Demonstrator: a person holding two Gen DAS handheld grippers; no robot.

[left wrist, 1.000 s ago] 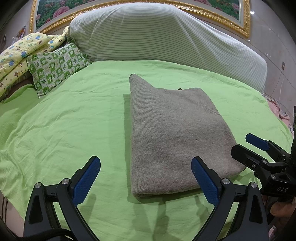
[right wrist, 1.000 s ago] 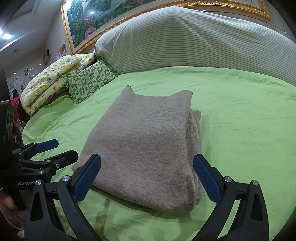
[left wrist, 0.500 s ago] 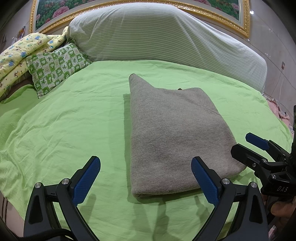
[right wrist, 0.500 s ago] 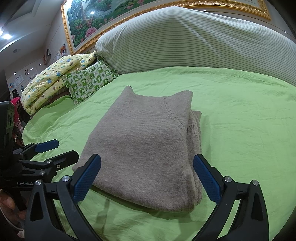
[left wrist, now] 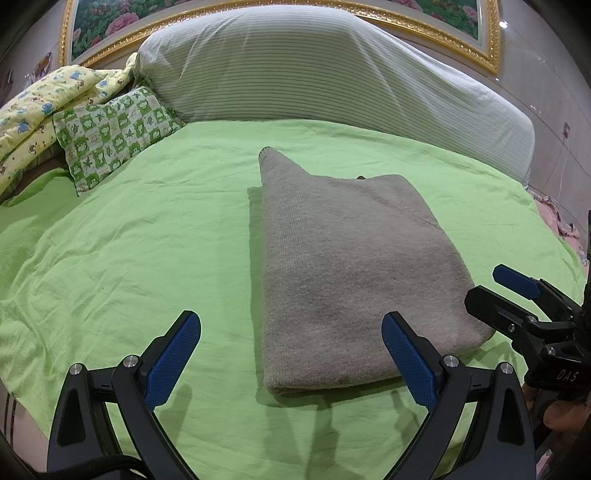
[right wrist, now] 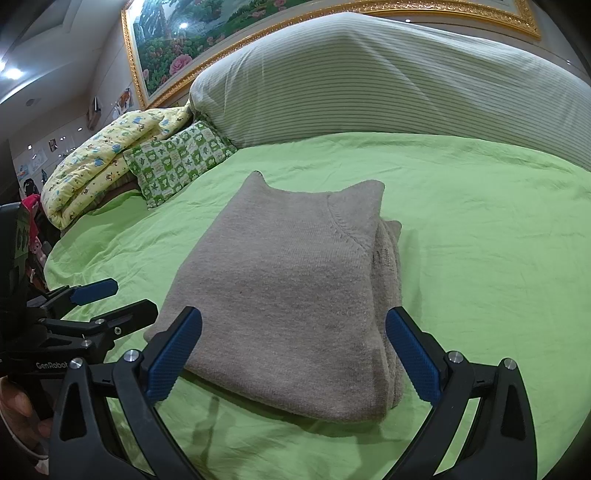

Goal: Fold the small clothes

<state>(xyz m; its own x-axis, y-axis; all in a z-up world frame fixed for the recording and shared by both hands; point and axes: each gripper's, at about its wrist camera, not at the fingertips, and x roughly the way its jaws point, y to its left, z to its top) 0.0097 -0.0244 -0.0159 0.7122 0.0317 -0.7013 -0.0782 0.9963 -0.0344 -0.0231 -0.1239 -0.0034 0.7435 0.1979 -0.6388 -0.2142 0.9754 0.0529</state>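
A grey knit sweater (left wrist: 354,266) (right wrist: 295,295) lies folded into a thick rectangle on the green bed sheet (left wrist: 129,258) (right wrist: 480,240). My left gripper (left wrist: 291,362) hovers open just short of its near edge, with nothing between the blue pads. My right gripper (right wrist: 293,358) is open too, hanging over the near end of the sweater without touching it. In the left wrist view the right gripper (left wrist: 517,295) shows at the right edge. In the right wrist view the left gripper (right wrist: 99,302) shows at the left, beside the sweater's corner.
A large striped pillow (left wrist: 314,74) (right wrist: 388,85) lies across the head of the bed. A green checked cushion (left wrist: 110,133) (right wrist: 177,158) and a yellow patterned quilt (left wrist: 26,122) (right wrist: 103,158) sit at the far left. A gold-framed painting (right wrist: 221,29) hangs behind.
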